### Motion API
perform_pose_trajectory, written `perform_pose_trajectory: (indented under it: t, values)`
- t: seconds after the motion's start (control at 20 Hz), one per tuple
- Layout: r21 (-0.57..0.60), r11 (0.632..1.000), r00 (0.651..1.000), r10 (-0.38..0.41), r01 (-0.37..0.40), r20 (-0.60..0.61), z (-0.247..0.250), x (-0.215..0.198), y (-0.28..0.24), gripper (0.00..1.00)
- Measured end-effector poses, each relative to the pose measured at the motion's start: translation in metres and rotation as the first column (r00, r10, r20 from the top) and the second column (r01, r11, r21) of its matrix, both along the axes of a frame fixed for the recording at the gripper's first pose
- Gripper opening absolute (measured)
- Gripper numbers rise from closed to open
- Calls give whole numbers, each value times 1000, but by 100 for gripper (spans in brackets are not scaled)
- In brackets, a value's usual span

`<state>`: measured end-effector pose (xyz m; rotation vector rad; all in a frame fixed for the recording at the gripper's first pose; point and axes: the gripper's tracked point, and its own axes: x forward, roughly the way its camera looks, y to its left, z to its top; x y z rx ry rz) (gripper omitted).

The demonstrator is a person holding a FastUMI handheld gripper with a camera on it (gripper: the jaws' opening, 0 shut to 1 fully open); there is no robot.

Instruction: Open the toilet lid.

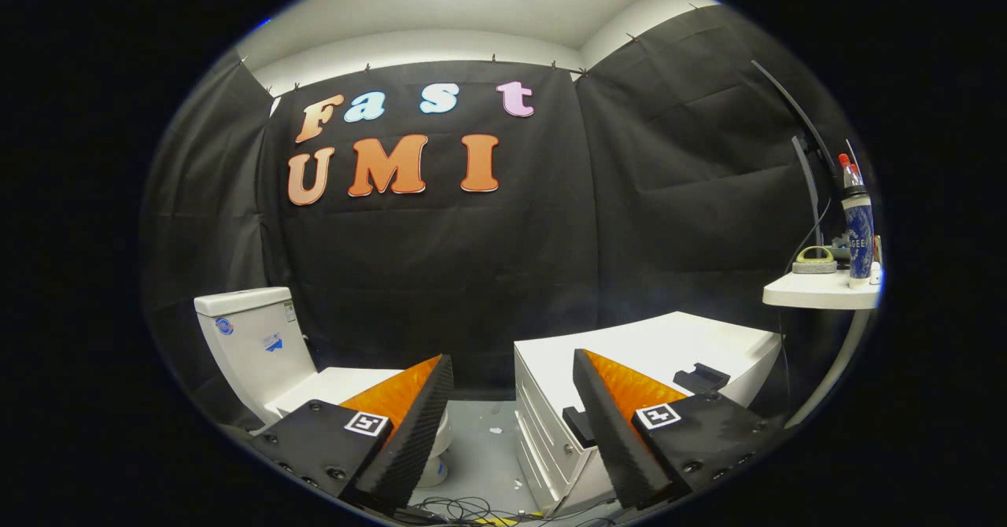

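The gripper (511, 370) hung in open air with its two wedge-shaped, ribbed fingers (413, 425) spread wide and nothing between them. Beyond and beside the left finger stood one glossy white toilet (260, 350) with a boxy tank; its flat lid (354, 381) lay closed, partly hidden behind that finger. Beyond the right finger stood one smooth white cabinet (669, 346) with drawers in its front. A small rounded shelf (818, 291) on a curved pole carried a tall patterned bottle (857, 236). Loose cables (464, 507) lay on the grey floor (484, 448) between the fingers.
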<state>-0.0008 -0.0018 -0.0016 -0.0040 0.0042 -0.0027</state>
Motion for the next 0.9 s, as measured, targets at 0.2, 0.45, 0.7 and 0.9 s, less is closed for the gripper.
perform_pose_trajectory:
  t: [0.2, 0.45, 0.7, 0.9]
  values:
    - [1, 1000, 1000, 1, -1, 1, 1, -1, 3, 98]
    - [-16, 1000, 999, -1, 2, 36, 21, 11, 16, 98]
    - [46, 998, 996, 36, -40, 77, 35, 54, 52, 98]
    - [108, 991, 995, 68, -75, 72, 25, 96, 85, 98]
